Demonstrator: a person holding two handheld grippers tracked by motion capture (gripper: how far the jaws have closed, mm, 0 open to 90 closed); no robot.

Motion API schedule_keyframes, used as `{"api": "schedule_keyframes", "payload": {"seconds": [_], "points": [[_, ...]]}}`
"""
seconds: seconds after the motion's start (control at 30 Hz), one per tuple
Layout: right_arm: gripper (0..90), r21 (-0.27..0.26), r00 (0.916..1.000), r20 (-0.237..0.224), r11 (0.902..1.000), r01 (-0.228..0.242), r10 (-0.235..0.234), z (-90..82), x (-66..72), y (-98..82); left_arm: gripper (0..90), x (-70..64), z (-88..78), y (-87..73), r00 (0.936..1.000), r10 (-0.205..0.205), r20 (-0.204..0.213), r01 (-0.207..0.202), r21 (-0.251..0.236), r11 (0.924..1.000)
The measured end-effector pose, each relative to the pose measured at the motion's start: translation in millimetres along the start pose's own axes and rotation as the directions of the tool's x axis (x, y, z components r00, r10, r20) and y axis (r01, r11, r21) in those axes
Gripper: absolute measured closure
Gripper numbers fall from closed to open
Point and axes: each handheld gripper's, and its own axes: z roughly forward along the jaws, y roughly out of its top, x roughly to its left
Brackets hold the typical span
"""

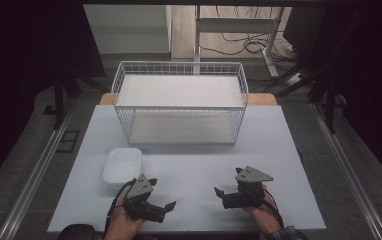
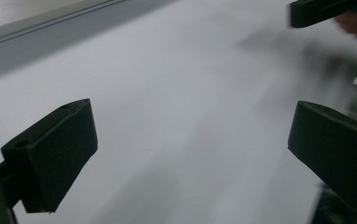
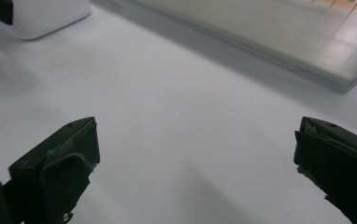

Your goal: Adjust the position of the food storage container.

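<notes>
Grippers at rest: we hold the left gripper (image 1: 162,194) and right gripper (image 1: 218,192) spread and empty over a pale table (image 1: 279,150), white tub (image 1: 122,166) beside the left, wire basket (image 1: 180,102) behind, cables on the floor beyond.
</notes>
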Motion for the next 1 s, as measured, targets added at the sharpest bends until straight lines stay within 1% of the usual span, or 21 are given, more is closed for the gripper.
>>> {"api": "schedule_keyframes", "payload": {"seconds": [0.03, 0.07, 0.1, 0.17, 0.2, 0.27, 0.37, 0.5, 0.57, 0.73, 0.8, 0.83, 0.93, 1.0], "points": [[0.0, 0.000, 1.0000, 0.000, 1.0000, 0.000, 0.000, 0.0, 0.0, 0.0, 1.3, 0.0, 0.0, 0.0, 1.0000, 0.000, 0.000, 0.000, 0.000, 1.0000], [0.0, 0.005, 0.9999, -0.013, 0.9999, -0.011, 0.011, 2.0, -1.8, -2.4, 1.3, 2.5, 1.0, -1.9, 1.0000, -0.002, -0.004, 0.002, 0.004, 1.0000], [0.0, 0.003, 0.9993, -0.015, 0.9995, -0.033, 0.033, 6.2, -2.1, -4.4, 1.5, 3.7, 1.6, -3.0, 1.0000, -0.003, -0.001, 0.003, 0.002, 1.0000], [0.0, 0.010, 0.9986, -0.007, 0.9986, -0.052, 0.052, 11.3, -0.8, -5.7, 2.3, 5.3, 3.7, -5.6, 0.9997, 0.010, 0.023, -0.009, -0.003, 0.9999], [0.0, 0.014, 0.9987, -0.004, 0.9986, -0.051, 0.051, 12.9, 0.3, -6.3, 2.4, 5.7, 4.9, -6.4, 0.9992, 0.019, 0.034, -0.019, 0.001, 0.9998], [0.0, 0.011, 0.9991, 0.011, 0.9991, -0.041, 0.041, 13.2, 2.1, -6.9, 3.2, 5.6, 6.5, -6.9, 0.9990, 0.023, 0.038, -0.023, 0.012, 0.9997], [0.0, -0.006, 0.9983, 0.018, 0.9984, -0.056, 0.056, 12.1, 1.0, -6.8, 3.7, 4.8, 8.1, -6.4, 0.9990, 0.029, 0.035, -0.030, 0.025, 0.9992], [0.0, 0.005, 0.9966, 0.020, 0.9968, -0.080, 0.080, 13.8, -0.8, -8.7, 3.8, 5.5, 7.1, -4.7, 0.9992, 0.021, 0.034, -0.022, 0.023, 0.9995], [0.0, 0.010, 0.9968, 0.022, 0.9970, -0.077, 0.076, 14.7, -0.3, -9.1, 3.7, 7.1, 5.7, -3.7, 0.9993, 0.014, 0.033, -0.015, 0.022, 0.9997], [0.0, 0.009, 0.9967, 0.025, 0.9970, -0.077, 0.077, 15.7, 0.7, -9.2, 2.5, 13.9, -1.1, -1.5, 0.9995, -0.017, 0.026, 0.017, 0.014, 0.9998], [0.0, 0.008, 0.9972, 0.032, 0.9977, -0.068, 0.068, 15.9, 1.1, -9.3, 2.6, 17.4, -6.2, -0.2, 0.9987, -0.032, 0.041, 0.032, -0.012, 0.9994], [0.0, 0.006, 0.9974, 0.031, 0.9979, -0.065, 0.065, 16.0, 1.1, -9.3, 2.7, 19.0, -8.9, 0.9, 0.9984, -0.033, 0.046, 0.033, -0.015, 0.9993], [0.0, 0.007, 0.9974, 0.036, 0.9980, -0.062, 0.062, 16.3, 0.9, -9.5, 4.1, 22.1, -16.9, 3.5, 0.9999, -0.008, 0.008, 0.008, -0.025, 0.9997], [0.0, 0.008, 0.9973, 0.039, 0.9980, -0.062, 0.062, 16.3, 0.8, -9.7, 6.6, 25.8, -23.0, 4.9, 0.9999, -0.009, -0.014, 0.009, -0.038, 0.9992]]}}
